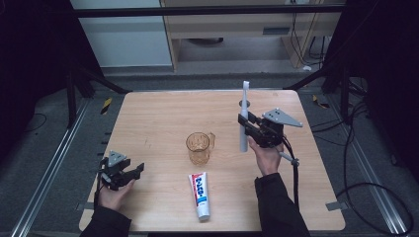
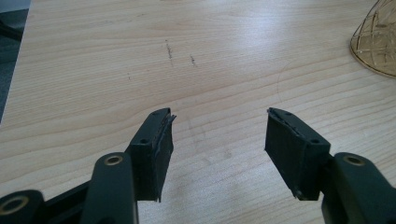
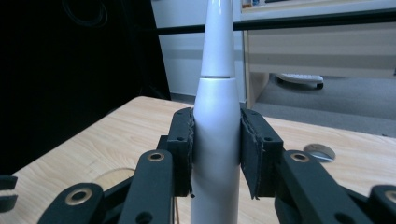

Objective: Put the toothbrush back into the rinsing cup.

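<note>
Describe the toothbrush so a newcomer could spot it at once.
Start at the wooden table, then go to its right half, where the right gripper is raised above the surface. Clamped upright between its jaws is the toothbrush, a slim white electric one, head at the top. The amber cup and the toothpaste rest on the table.

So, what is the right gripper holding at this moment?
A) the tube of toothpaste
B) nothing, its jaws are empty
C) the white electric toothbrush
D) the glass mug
C: the right gripper has both jaws pressed on the body of the white electric toothbrush, which stands upright above the table, while the toothpaste and the mug rest on the wood.
</note>
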A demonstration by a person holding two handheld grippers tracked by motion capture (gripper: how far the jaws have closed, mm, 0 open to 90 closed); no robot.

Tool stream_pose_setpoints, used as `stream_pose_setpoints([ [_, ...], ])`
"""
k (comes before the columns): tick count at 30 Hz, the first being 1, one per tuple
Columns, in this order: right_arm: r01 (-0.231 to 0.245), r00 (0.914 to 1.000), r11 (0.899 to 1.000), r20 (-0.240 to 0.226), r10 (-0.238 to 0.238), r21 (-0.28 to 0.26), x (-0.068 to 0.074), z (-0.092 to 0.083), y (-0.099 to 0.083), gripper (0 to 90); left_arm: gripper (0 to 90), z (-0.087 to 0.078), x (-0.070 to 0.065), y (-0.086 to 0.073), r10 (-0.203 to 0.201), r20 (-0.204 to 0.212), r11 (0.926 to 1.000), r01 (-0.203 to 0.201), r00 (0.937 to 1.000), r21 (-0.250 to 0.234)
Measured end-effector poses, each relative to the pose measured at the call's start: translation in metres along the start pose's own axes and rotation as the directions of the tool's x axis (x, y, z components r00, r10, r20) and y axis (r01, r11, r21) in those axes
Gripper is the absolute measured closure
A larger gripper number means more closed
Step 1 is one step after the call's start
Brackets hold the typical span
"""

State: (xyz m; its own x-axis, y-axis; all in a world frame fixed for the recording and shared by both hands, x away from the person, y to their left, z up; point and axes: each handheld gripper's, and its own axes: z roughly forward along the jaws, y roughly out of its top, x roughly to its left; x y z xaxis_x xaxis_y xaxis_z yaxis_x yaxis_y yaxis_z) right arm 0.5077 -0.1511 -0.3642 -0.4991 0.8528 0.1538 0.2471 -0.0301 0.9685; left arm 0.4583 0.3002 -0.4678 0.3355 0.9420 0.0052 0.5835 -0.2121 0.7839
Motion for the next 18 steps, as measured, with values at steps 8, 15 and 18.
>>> stream_pose_setpoints([
  [8,-0.008,0.9999,0.998,-0.01,0.008,-0.057,0.014,0.016,0.007,67.3,40.9,0.0,-0.001,0.0,0.003,0.002,1.0,-0.003,1.0,-0.003],
  [15,-0.011,0.9996,0.995,-0.028,0.008,-0.099,0.024,0.03,0.01,67.3,40.9,0.0,0.0,0.0,-0.001,0.003,1.0,0.001,1.0,-0.004],
  [18,-0.016,0.9992,0.995,-0.038,0.012,-0.098,0.028,0.037,0.009,67.3,40.9,0.0,0.0,0.0,-0.003,0.005,1.0,0.003,1.0,-0.004],
])
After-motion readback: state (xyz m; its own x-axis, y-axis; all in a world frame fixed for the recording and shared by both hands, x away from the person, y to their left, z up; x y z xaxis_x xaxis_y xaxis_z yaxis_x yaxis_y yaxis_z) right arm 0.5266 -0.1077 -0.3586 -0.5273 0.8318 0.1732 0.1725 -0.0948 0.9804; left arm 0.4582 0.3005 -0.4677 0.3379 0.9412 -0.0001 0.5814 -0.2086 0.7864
